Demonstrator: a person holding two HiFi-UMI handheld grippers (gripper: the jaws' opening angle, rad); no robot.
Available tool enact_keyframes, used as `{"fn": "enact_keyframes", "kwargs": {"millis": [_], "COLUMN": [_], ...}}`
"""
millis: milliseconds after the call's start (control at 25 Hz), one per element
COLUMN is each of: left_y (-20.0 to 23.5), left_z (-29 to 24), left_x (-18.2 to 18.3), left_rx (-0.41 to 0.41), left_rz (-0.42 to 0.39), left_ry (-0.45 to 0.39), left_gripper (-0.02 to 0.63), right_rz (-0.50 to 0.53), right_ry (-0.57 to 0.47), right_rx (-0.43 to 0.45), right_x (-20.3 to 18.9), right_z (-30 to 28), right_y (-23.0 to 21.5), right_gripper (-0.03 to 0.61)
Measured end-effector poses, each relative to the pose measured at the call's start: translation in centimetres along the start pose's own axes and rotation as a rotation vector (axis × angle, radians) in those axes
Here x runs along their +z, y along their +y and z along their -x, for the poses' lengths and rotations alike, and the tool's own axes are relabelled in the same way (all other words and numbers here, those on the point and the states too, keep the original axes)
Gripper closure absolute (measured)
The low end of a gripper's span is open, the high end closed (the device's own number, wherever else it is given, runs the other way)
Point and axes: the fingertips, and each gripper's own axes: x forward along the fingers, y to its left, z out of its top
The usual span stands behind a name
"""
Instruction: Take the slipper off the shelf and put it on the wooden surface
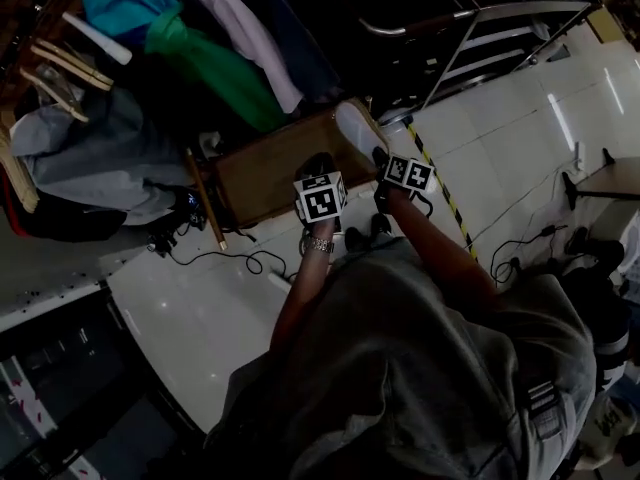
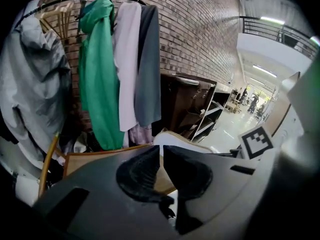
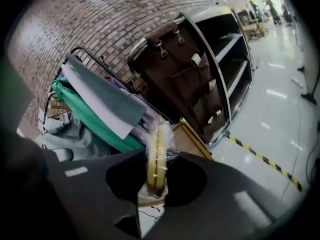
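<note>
White flat slipper [image 1: 355, 130] with a pale yellowish sole edge, sealed in a crinkly clear wrapper, is pinched in the right gripper [image 3: 156, 159]. The jaws are closed down to a narrow gap with the sole standing on edge between the pads, and most of the slipper sticks out ahead of the tips. It hangs over the far corner of the brown wooden board with a lighter rim [image 1: 260, 178], just ahead of and below that gripper. No view makes it clear whether it's touching the wood yet.

Handling-wise it looks like the hotel-type disposable: very light, thin and probably floppy, so weight isn't the issue. The plastic wrap is likely the slippery bit, so the sole could slide or swivel inside the pinch. A grip across the sole near one end, like this one, seems sensible. It isn't fragile, so setting it down shouldn't hurt it.

The left gripper [image 2: 161, 151] sits just left of the right one, jaws drawn almost together with nothing in them, pointing at the same board.

The board looks flat and bare, with plenty of room left of the slipper. Beyond the tools there's a red-brown brick wall [image 2: 200, 34] and a rail of hanging clothes with a bright green garment [image 2: 100, 84]. Off to the right stands the dark brown shelf unit with a chrome frame [image 3: 200, 79]. Underneath is glossy white tile floor [image 1: 520, 138] with a yellow-and-black tape line [image 3: 265, 159] and loose black cables [image 1: 240, 260].
</note>
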Motion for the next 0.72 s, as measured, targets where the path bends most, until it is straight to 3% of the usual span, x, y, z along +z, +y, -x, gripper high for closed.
{"fn": "enact_keyframes", "kwargs": {"millis": [240,360,440,480,520,560,720], "left_y": [3.2,4.2,4.5,4.6,4.6,4.6,3.9], "left_z": [2.1,2.8,3.2,3.4,3.6,3.6,3.5], "left_x": [-4.2,-5.7,-6.0,-6.1,-6.0,-5.8,-4.2], "left_rx": [0.078,0.106,0.112,0.111,0.108,0.104,0.077], "left_rz": [0.081,0.108,0.115,0.119,0.122,0.122,0.103], "left_ry": [0.048,0.058,0.055,0.05,0.044,0.036,0.003], "left_gripper": [0.586,0.586,0.586,0.586,0.586,0.586,0.586], "right_rz": [-0.157,-0.128,-0.086,-0.054,-0.012,0.04,0.247], "right_ry": [-0.03,0.052,0.16,0.231,0.303,0.362,0.459], "right_rx": [-0.043,-0.129,-0.14,-0.126,-0.113,-0.112,-0.228], "right_x": [-3.4,-5.6,-7.4,-8.5,-9.5,-10.3,-10.5], "right_z": [-5.0,-6.9,-8.0,-8.4,-8.6,-8.6,-5.4], "right_y": [-2.6,-4.6,-5.2,-5.2,-5.1,-5.1,-6.6], "right_gripper": [0.514,0.509,0.482,0.414,0.274,0.186,0.155]}}
